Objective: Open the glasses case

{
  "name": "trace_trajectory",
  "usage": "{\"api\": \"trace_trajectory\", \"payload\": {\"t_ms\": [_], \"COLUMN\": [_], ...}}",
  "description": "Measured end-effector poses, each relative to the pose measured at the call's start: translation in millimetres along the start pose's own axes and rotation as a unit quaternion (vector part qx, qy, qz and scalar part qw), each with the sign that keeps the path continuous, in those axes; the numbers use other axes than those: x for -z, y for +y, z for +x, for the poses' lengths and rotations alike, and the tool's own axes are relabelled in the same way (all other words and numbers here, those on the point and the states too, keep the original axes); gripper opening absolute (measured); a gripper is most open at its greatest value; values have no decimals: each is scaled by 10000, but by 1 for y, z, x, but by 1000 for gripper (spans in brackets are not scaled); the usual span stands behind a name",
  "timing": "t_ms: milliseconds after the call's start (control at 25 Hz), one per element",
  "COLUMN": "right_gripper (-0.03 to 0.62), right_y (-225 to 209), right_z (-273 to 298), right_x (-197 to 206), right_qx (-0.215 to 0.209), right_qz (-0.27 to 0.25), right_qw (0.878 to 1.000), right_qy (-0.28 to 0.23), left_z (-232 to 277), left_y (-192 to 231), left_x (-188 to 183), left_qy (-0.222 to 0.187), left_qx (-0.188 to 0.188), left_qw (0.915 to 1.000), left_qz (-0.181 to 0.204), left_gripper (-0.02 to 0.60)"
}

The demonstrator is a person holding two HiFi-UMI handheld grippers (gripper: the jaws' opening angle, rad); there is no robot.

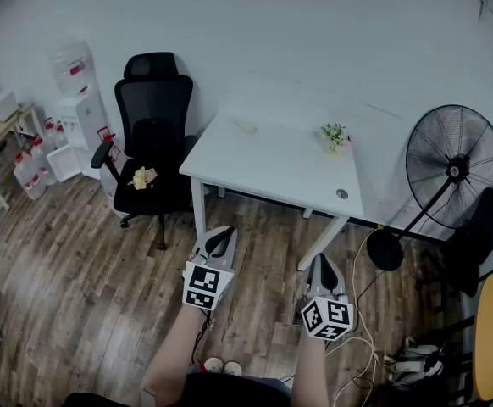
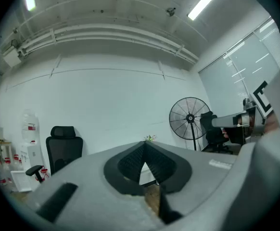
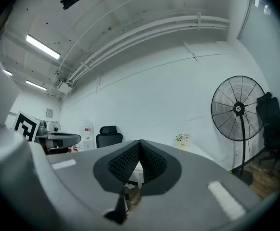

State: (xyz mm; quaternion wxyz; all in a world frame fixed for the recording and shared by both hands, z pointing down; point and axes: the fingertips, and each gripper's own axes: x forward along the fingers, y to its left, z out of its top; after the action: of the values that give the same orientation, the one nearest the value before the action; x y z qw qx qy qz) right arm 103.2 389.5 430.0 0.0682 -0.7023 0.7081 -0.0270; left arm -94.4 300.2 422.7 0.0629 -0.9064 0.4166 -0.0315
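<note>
hovering short of the white table (image 1: 280,164), left gripper (image 1: 220,241) and right gripper (image 1: 323,269) both pinched closed, empty | small pale oblong, likely the glasses case (image 1: 246,127), lies on the table's far left part | judged light, rigid, slick; pin base, pry lid at seam | office chair (image 1: 152,125) left of table, fan (image 1: 456,166) right, wall (image 1: 297,32) behind

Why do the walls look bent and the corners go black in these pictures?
Head view: dim overall, with darkened corners and a pale sheen on the floor at left. Left gripper view: a strong wide-angle bulge inside a black ring, and the ceiling light glares. Right gripper view: the same bulge, so the pipes curve.
</note>
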Motion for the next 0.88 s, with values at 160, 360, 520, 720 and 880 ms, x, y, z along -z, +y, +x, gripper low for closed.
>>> {"api": "trace_trajectory", "payload": {"t_ms": [160,360,520,720,880], "right_gripper": [6,6,6,6,8], "right_y": [2,4,5,4,1], "right_z": [-2,-2,-2,-1,-1], "right_x": [0,0,0,0,5], "right_qx": [2,-30,-42,-66,-79], "right_qz": [6,6,19,112,105], "right_qw": [10000,10000,10000,9999,9999], "right_qy": [-3,-11,-21,-24,12], "left_z": [-3,-4,-4,-4,-3], "left_y": [1,1,1,-1,-3], "left_x": [0,1,2,3,10], "left_qy": [0,-3,15,51,129], "left_qx": [-2,-15,-14,-10,-30], "left_qw": [10000,10000,10000,10000,9999], "left_qz": [-7,-10,-7,-17,-18], "left_gripper": [8,8,8,8,8]}}
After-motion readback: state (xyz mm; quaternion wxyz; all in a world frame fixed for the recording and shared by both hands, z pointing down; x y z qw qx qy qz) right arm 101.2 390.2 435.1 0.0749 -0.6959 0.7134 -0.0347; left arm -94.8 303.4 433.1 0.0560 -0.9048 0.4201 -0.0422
